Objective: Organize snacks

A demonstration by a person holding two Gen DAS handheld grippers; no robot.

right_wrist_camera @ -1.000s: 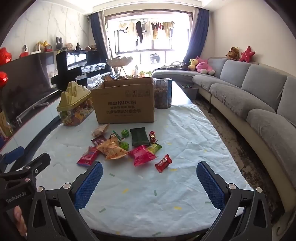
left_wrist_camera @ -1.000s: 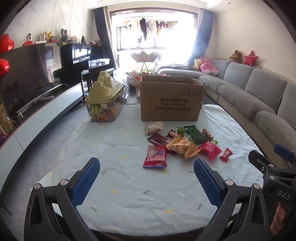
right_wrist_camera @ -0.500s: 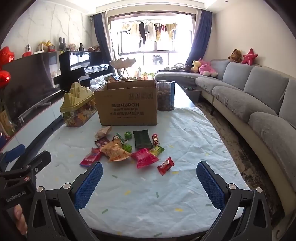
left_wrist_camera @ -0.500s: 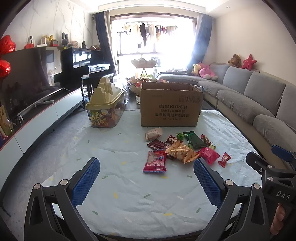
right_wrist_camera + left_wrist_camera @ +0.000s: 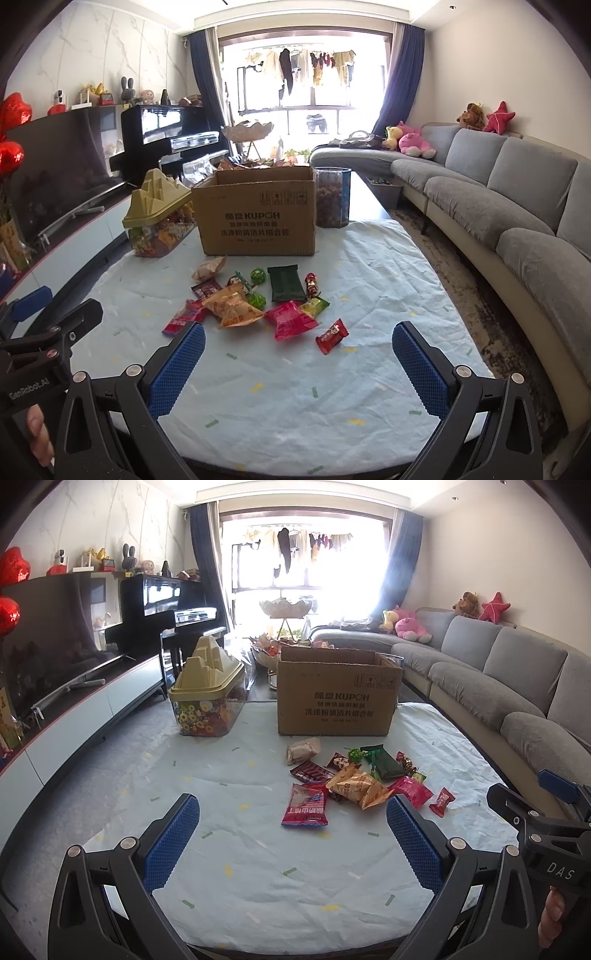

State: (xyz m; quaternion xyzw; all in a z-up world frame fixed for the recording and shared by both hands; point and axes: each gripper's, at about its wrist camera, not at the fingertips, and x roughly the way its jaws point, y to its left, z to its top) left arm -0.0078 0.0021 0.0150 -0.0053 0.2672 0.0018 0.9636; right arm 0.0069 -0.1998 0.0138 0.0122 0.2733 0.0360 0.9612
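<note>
Left claw [image 5: 291, 836] spread, empty, above the pale cloth-covered desk [image 5: 229, 878]. Right claw [image 5: 297, 360] likewise spread and empty. Scattered foil snack packets [image 5: 354, 782] lie ahead of both claws, short of the open brown cardboard box [image 5: 338, 694]. Only the right view shows the clear round jar with blue label [image 5: 332, 197] beside the box; the box hides it in the left view. Box interior unseen.

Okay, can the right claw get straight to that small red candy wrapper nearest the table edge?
Probably yes. The small red candy wrapper lies alone on the light blue tablecloth, apart from the pile, with only bare cloth between it and the open right claw. The left claw is off to the side.
</note>
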